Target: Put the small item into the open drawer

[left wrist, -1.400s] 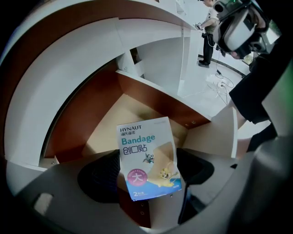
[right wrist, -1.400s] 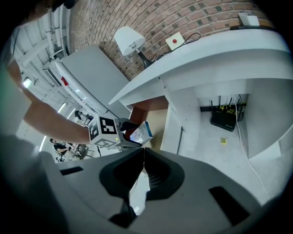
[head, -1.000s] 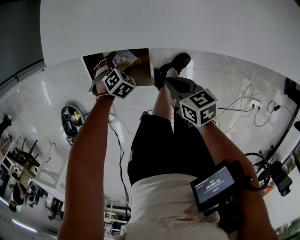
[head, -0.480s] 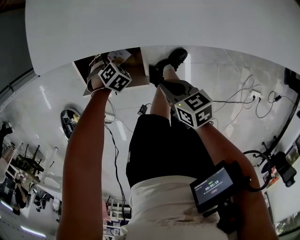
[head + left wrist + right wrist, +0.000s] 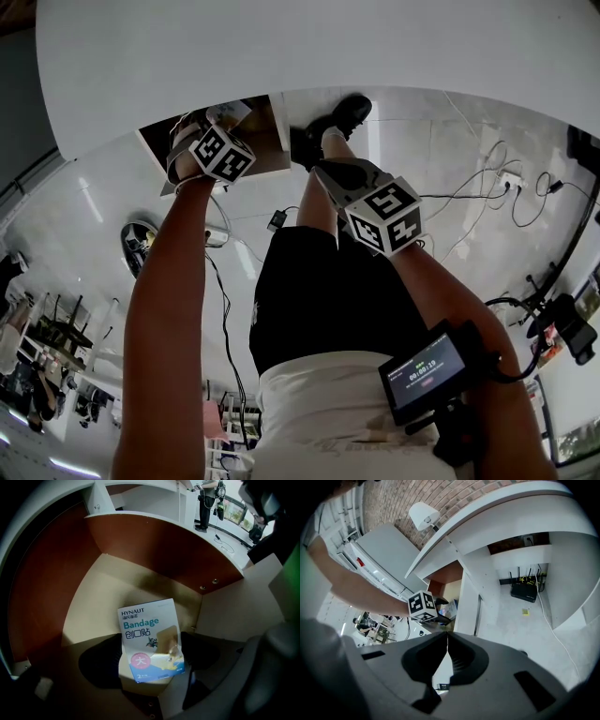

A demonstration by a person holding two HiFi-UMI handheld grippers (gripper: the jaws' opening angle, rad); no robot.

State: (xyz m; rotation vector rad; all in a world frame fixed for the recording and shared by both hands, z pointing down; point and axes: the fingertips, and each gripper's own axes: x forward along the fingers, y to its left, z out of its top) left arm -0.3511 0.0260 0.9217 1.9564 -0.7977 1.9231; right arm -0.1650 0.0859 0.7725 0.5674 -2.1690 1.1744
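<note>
bandage packet [image 5: 151, 641] (between jaws) hangs in open drawer [image 5: 101, 588].

Our left gripper [image 5: 150, 654] now reaches farther over the open drawer [image 5: 89, 606] than a second ago; its marker cube [image 5: 222, 153], then at the drawer's near edge in the head view, now lies over the drawer's floor; less of the bandage packet [image 5: 149, 641] shows beyond that cube than before; our right gripper [image 5: 447, 638] drifts a little leftward in the head view; the drawer itself slides leftward there, and the black shoe [image 5: 349, 111] slides left and up, nearer the white tabletop's edge.
</note>
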